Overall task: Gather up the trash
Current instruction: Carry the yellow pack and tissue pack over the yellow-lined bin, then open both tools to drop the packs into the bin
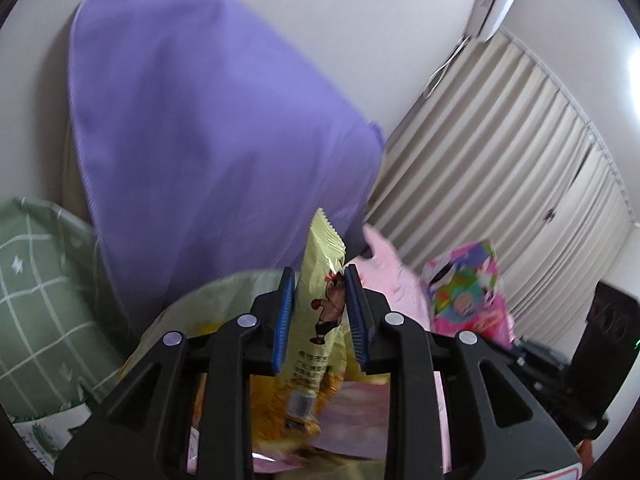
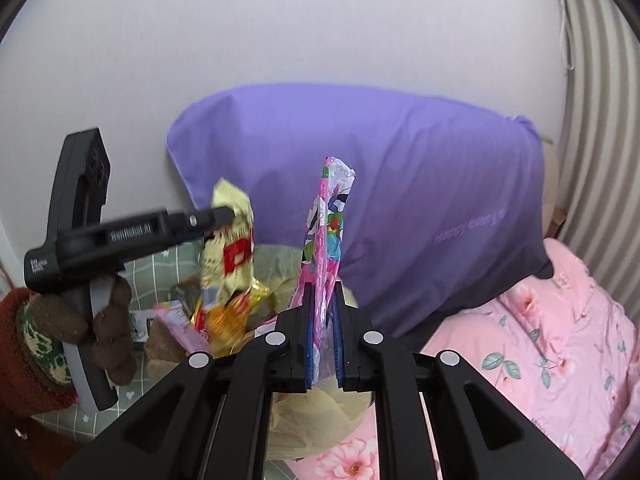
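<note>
My left gripper [image 1: 319, 276] is shut on a pale yellow snack wrapper [image 1: 320, 300] with a cartoon figure, held upright between its blue pads. Below it lies a bin lined with a yellowish bag [image 1: 224, 288] that holds several wrappers. From the right wrist view, the left gripper [image 2: 230, 212] hangs over that bin [image 2: 320, 412] with the yellow wrapper [image 2: 232, 240] dangling from it, blurred. My right gripper [image 2: 322, 312] is shut on a pink, colourful flat wrapper [image 2: 326, 232], which stands upright above the bin's near rim. In the left wrist view that pink wrapper [image 1: 464, 280] shows at the right.
A large purple pillow [image 2: 380, 184] leans on the white wall behind the bin. A pink floral quilt [image 2: 560, 340] covers the bed at the right, a green checked cloth [image 1: 36, 300] at the left. A gloved hand [image 2: 108, 332] holds the left gripper. Pleated curtains [image 1: 500, 152] hang at the right.
</note>
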`<state>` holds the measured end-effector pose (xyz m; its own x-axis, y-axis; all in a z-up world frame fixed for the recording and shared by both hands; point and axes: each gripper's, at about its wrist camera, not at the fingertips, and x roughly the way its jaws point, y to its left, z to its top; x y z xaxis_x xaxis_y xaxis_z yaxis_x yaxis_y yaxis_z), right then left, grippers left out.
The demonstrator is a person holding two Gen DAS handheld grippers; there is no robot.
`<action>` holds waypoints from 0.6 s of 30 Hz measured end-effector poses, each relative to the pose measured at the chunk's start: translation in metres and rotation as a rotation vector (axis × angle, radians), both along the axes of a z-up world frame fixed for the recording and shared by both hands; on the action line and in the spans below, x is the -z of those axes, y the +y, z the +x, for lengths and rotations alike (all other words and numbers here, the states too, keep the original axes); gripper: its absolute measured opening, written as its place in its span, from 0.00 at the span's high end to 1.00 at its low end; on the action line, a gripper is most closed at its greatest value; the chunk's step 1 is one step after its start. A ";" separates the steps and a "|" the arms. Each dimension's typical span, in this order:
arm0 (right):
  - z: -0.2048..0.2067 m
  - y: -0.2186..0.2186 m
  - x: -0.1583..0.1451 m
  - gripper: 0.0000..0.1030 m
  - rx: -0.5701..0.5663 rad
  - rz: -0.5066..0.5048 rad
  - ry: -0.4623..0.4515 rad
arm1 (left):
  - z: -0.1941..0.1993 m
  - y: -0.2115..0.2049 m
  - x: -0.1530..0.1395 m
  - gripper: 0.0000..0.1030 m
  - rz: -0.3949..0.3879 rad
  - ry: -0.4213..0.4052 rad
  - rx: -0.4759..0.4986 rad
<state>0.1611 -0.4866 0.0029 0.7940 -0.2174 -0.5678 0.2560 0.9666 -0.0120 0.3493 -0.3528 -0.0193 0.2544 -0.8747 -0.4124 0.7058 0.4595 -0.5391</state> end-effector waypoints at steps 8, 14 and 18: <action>0.041 0.009 0.040 0.91 -0.084 0.030 0.127 | -0.011 0.006 0.019 0.80 0.202 -0.069 0.010; 0.051 0.013 0.059 0.91 -0.094 0.060 0.180 | -0.008 0.013 0.022 0.79 0.170 -0.034 0.038; 0.053 0.014 0.066 0.89 -0.137 0.085 0.226 | -0.008 0.012 0.016 0.69 0.140 -0.028 0.065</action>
